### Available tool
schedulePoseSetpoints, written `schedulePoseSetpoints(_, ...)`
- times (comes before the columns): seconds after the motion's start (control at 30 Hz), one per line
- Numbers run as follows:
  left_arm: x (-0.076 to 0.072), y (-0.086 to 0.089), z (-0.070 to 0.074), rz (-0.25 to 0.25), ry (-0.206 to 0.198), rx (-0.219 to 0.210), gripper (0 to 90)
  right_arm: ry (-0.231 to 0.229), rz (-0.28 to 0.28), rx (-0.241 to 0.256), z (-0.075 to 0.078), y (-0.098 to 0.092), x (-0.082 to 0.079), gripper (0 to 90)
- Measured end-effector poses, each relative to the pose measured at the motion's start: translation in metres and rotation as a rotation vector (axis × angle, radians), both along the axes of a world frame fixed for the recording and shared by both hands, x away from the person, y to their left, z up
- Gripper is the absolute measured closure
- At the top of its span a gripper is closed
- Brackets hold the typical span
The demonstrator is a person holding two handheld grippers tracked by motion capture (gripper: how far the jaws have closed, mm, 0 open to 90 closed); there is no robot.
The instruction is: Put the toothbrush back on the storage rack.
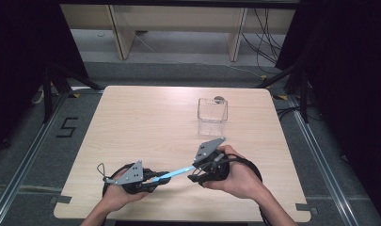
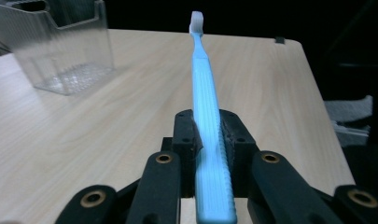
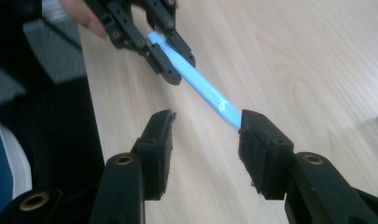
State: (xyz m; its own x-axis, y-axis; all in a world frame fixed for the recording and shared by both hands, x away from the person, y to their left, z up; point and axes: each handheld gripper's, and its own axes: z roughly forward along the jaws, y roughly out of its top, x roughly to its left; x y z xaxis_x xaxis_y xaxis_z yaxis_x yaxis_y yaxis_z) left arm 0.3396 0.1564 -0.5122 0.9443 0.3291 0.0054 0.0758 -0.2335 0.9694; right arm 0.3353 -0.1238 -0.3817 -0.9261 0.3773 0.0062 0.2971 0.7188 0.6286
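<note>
Your table (image 1: 131, 122) is pale wood with rounded corners, set on grey floor between dark curtains, with light wooden furniture legs and loose cables beyond its far edge. Most of the top lies bare: the whole left half and the far left corner are open. A clear plastic container (image 1: 212, 116) stands upright right of centre toward the far edge, well apart from both your hands. Near the front edge, your left gripper (image 1: 156, 180) is clamped on the handle of a light blue toothbrush (image 1: 175, 173), which reaches rightward with its white head forward. Your right gripper (image 3: 205, 135) stands wide open, holding nothing; the toothbrush's far end sits against its right jaw.
</note>
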Motion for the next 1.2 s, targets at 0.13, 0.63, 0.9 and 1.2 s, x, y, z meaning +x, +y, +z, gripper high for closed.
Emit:
schedulePoseSetpoints(0.13, 0.0, 0.002, 0.002, 0.04, 0.0, -0.03, 77.8, -0.018, -0.1, 0.141, -0.014, -0.012, -0.01, 54.3)
schedulePoseSetpoints(0.63, 0.001, 0.003, 0.008, 0.086, -0.016, -0.087, 77.8, -0.012, -0.381, 0.519, -0.082, -0.016, -0.027, 54.8)
schedulePoseSetpoints(0.9, 0.005, 0.003, 0.011, 0.122, -0.021, -0.119, 77.8, 0.043, -0.458, 0.654, -0.09, -0.02, -0.019, 52.9)
schedulePoseSetpoints(1.2, 0.005, -0.001, 0.014, 0.141, -0.018, -0.13, 77.8, 0.02, -0.464, 0.721, -0.087, -0.013, -0.007, 51.4)
